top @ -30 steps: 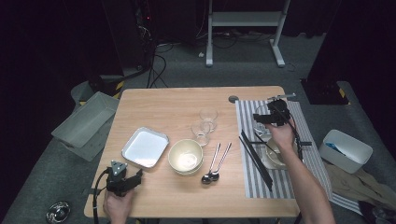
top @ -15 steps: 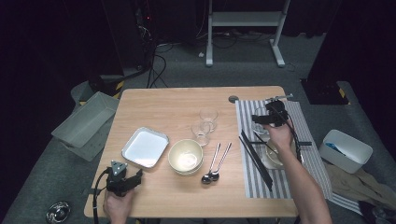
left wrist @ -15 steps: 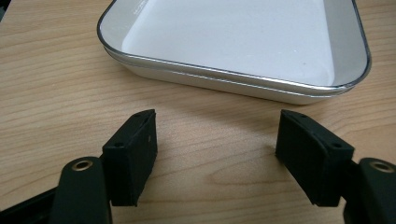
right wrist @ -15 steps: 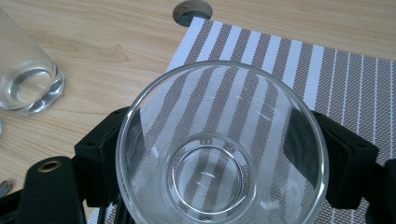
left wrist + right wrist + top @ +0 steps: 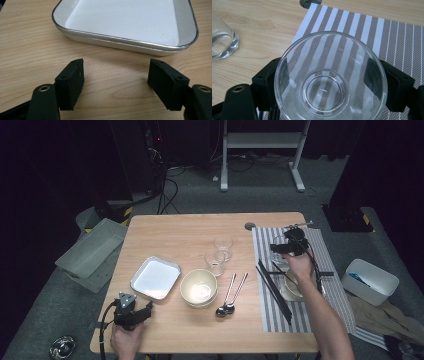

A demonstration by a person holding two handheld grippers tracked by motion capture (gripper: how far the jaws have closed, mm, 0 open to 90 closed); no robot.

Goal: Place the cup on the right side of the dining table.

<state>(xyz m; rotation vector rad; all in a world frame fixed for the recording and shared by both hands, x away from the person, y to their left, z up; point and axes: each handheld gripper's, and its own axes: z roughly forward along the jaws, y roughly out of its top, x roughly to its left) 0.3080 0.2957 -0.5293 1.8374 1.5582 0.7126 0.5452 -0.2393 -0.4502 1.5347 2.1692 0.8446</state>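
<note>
A clear drinking glass [image 5: 329, 80] sits between the jaws of my right gripper [image 5: 329, 86], which is shut on its sides over the striped placemat [image 5: 387, 32]. In the high view this right gripper [image 5: 285, 246] holds the glass [image 5: 278, 256] at the mat's far left part. My left gripper [image 5: 132, 312] rests near the table's front left corner. Its jaws stand open with bare wood between them, and this left gripper [image 5: 118, 85] faces the white metal tray [image 5: 125, 41] just ahead.
A cream bowl [image 5: 199, 287] and two spoons [image 5: 229, 295] lie mid-table, with two more glasses [image 5: 223, 243] [image 5: 215, 261] behind them. Black chopsticks [image 5: 274, 290] and a bowl [image 5: 295, 289] rest on the placemat [image 5: 330, 270]. A grey bin [image 5: 90, 251] and a white box [image 5: 369, 280] stand on the floor.
My right gripper has shifted slightly left and nearer with the glass. The left gripper has not moved.
</note>
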